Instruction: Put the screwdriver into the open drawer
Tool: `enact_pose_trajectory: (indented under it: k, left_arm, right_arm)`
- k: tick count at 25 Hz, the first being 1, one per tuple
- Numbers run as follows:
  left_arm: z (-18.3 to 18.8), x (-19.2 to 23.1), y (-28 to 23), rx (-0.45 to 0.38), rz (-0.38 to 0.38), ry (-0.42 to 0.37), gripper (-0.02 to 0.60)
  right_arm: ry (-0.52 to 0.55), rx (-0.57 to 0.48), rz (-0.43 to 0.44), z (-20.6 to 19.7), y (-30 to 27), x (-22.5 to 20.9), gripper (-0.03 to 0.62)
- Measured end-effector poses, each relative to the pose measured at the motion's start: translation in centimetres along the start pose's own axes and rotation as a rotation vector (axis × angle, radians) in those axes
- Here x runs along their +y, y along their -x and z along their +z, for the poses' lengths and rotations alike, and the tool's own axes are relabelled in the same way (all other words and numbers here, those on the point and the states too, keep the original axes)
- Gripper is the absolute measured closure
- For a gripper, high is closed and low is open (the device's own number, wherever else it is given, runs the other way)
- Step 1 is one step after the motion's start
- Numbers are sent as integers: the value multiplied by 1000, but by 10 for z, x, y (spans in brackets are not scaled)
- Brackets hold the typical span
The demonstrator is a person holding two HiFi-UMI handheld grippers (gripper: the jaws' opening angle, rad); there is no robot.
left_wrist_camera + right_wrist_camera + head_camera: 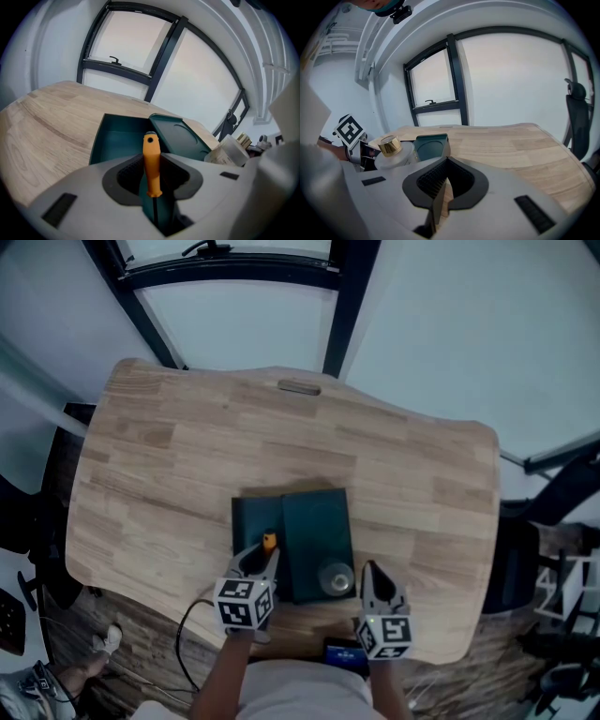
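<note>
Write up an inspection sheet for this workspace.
Surface: wooden table.
Job's things: orange-handled screwdriver, held by the open drawer of a dark green box.
Clutter: gold-capped bottle on the box; dark device at the table's near edge.
Grippers: left gripper shut on the screwdriver; right gripper with fingers together, empty.
Cables: one black cable below the near edge.
Surroundings: dark window frame; chair on the right.
</note>
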State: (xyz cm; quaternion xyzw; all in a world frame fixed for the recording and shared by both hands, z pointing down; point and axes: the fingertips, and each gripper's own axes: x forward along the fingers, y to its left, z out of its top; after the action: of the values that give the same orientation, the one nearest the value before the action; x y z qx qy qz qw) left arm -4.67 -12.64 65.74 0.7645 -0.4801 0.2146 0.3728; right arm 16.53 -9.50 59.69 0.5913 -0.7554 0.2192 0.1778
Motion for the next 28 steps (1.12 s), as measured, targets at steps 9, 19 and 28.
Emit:
enact_pose_trajectory:
  k: [9, 19, 28]
  left_arm:
    - [-6, 4, -6, 39, 13, 22, 474]
    - [-15, 9, -14, 97, 38, 52, 474]
    - [-19, 14, -17, 123, 61, 73, 474]
  right_arm:
    - [0, 12, 0, -1, -3, -1, 597]
    - [-1, 17, 3, -3, -6, -2, 597]
    - [-3, 25, 10, -6, -9, 0, 597]
